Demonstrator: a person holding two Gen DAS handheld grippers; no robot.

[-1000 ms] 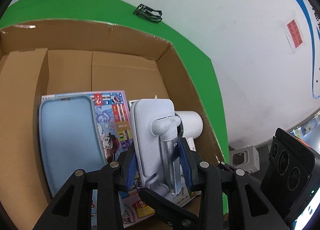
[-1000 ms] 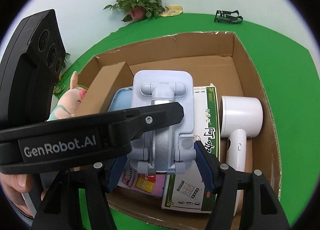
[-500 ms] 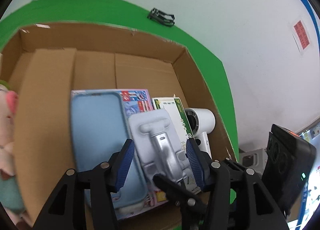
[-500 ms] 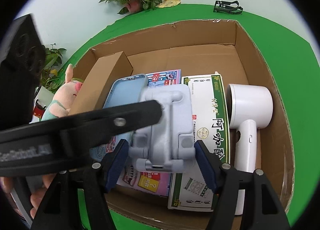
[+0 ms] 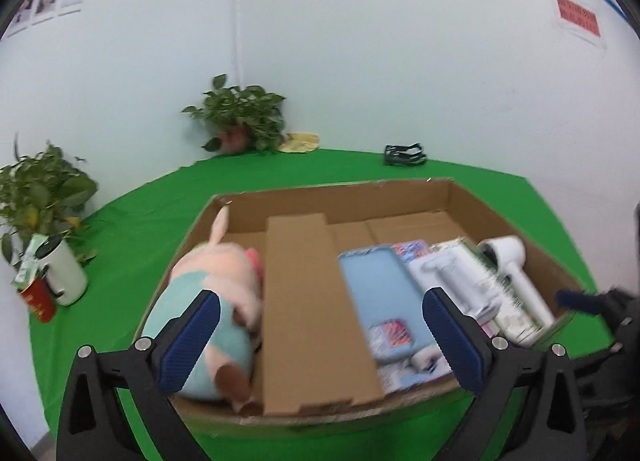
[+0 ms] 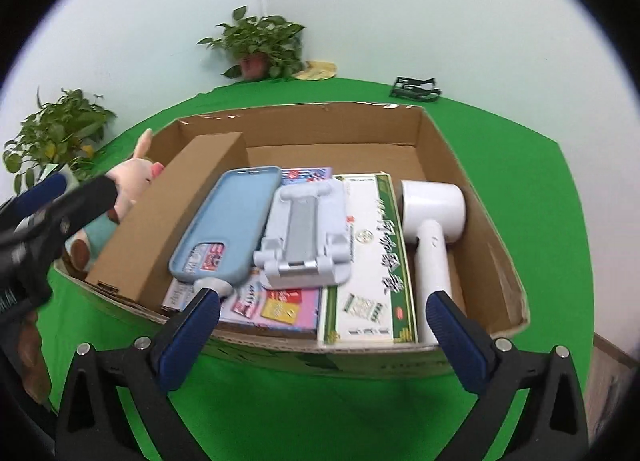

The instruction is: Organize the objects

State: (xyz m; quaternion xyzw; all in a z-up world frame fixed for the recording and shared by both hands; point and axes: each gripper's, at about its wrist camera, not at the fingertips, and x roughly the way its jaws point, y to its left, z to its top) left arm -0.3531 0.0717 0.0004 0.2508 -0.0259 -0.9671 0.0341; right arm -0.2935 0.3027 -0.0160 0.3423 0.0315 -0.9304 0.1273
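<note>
Released since a second ago: pale lavender plastic phone stand with a grey metal centre strip [image 6: 306, 239], then pinched between both grippers, now lying loose in the brown corrugated cardboard box [image 6: 472, 181], propped partly on its neighbours. Both grippers have drawn back to the near side of the box. Left gripper [image 5: 320, 341]: jaws opening wide, nothing between them. Right gripper [image 6: 324, 337]: likewise opening, nothing between them. Judgement: this item is placed; hands free for the next.

Adjoining, same compartment:
- Light blue soft-looking phone case, rounded corners, camera cut-out [image 6: 232, 221], touching the stand's left edge.
- Glossy pink and multicoloured printed booklet [image 6: 276, 305], flat beneath both.
- White flat carton with green border and printed characters [image 6: 372, 261], just right of the stand.
- White smooth plastic hair dryer, cylinder head, straight handle [image 6: 432, 229], against the right wall.

Left compartment, beyond the cardboard divider [image 6: 172, 217]: pink and teal plush pig [image 5: 212, 301].

Outside, on green cloth [image 6: 520, 181]: two leafy potted plants, white mug, black wire clip.
</note>
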